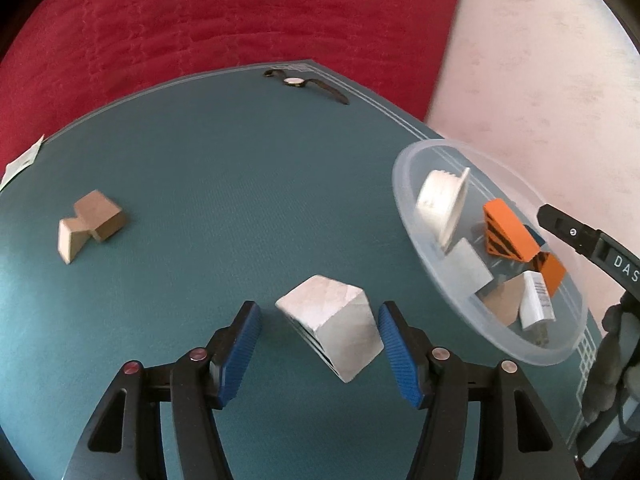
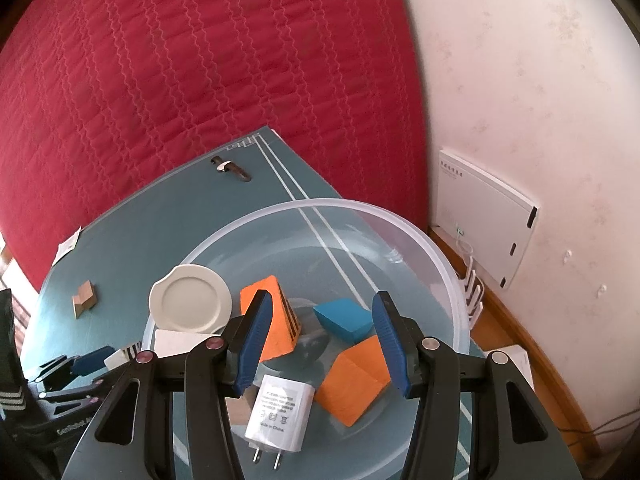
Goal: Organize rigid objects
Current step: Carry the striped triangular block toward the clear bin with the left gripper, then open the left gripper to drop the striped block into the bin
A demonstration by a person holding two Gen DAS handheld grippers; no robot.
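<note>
Your left gripper (image 1: 318,354) brackets the white block (image 1: 334,334) on the teal mat (image 1: 200,184); your right gripper (image 2: 320,344) hangs over the clear bowl (image 2: 448,264).

The white block sits tilted on the mat between the left blue pads (image 1: 240,354), with a gap at each side, so nothing is gripped. The bowl, just right of it, holds a white lid (image 2: 190,298), orange blocks (image 2: 354,382), a blue block (image 2: 344,318) and a white charger (image 2: 278,416). Your right jaws stand partly apart above these, empty. Farther left lies a wooden piece (image 1: 90,224); a wristwatch (image 1: 298,82) rests near the mat's far edge, beside the red quilt (image 1: 240,12).
</note>
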